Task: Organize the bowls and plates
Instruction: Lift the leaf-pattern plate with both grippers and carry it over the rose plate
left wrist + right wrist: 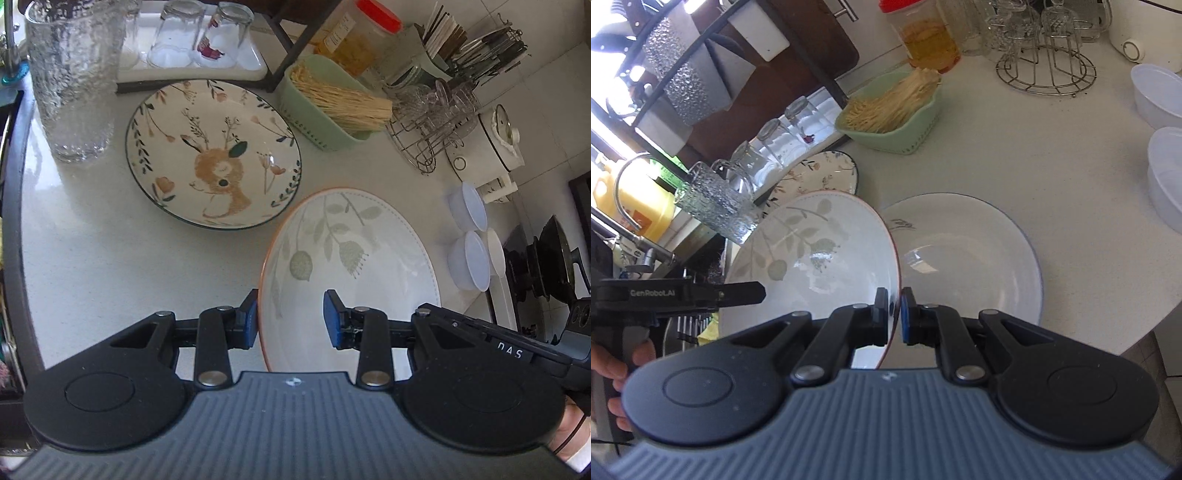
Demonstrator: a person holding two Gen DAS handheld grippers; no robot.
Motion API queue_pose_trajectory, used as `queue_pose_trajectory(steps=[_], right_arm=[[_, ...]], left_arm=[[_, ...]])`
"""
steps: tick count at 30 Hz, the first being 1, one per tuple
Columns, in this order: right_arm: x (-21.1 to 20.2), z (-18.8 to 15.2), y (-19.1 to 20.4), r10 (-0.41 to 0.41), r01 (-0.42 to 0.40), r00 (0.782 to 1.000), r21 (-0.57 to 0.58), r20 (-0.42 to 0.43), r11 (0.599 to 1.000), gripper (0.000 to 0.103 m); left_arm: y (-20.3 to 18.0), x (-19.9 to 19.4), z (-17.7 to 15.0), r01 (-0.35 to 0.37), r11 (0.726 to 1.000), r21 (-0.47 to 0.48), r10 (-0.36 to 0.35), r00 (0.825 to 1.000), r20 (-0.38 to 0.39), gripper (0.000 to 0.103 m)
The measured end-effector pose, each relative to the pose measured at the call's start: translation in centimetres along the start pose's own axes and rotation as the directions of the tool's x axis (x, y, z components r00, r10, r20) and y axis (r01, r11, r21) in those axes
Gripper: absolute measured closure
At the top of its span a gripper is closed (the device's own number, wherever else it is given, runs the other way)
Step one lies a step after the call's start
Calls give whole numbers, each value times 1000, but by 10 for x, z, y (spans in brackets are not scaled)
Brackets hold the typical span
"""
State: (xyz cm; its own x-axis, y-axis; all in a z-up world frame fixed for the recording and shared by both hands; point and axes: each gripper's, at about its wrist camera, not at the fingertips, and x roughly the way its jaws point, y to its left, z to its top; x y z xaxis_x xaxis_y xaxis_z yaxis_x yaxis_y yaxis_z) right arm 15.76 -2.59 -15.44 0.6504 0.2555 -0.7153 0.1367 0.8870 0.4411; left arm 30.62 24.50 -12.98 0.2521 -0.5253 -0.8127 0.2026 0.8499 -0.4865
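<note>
White bowl (812, 254), grey-green leaf print, thin orange rim, glossy inside

I count three plates: the deer plate (214, 158), the leaf plate (351, 269) and a blue-rimmed plate (979, 258). Three white plastic tubs (469, 210) sit together. I see one green basket (325, 110), one textured glass pitcher (74, 74) and one red-lidded jar (354, 40).

My left wrist view looks steeply down along its fingers, close over the white counter (110, 277). My right wrist view looks down too, from the opposite side. Both take in the leaf-patterned bowl (351, 251) (812, 251) (it fills each foreground) and the green basket (321, 99) (894, 125).
</note>
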Motion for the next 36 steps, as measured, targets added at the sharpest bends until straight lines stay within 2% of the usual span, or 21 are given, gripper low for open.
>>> queue_pose_trajectory(steps=[5,11,14,26,32,36], right_arm=[[4,1,-31,-3,3,1000,22,-14,1000,93],[22,4,-54,24,-23,998,18,-60,1000,92],[28,5,-60,45,-44,996,15,-81,999,92],[34,13,-76,64,-63,994,13,-94,998,92],[32,15,-77,60,-56,994,40,-95,998,92],[30,15,-75,51,-48,995,38,-86,998,92]], left_arm=[[-22,30,0,-17,1000,12,17,999,-34,63],[-35,56,2,-83,996,12,84,996,-36,63],[-40,61,2,-121,992,19,121,992,-25,63],[-61,83,-4,-224,973,61,227,972,-63,63],[-66,83,-2,-262,964,41,264,960,-87,63],[-60,77,1,-265,964,-37,260,960,-104,63]])
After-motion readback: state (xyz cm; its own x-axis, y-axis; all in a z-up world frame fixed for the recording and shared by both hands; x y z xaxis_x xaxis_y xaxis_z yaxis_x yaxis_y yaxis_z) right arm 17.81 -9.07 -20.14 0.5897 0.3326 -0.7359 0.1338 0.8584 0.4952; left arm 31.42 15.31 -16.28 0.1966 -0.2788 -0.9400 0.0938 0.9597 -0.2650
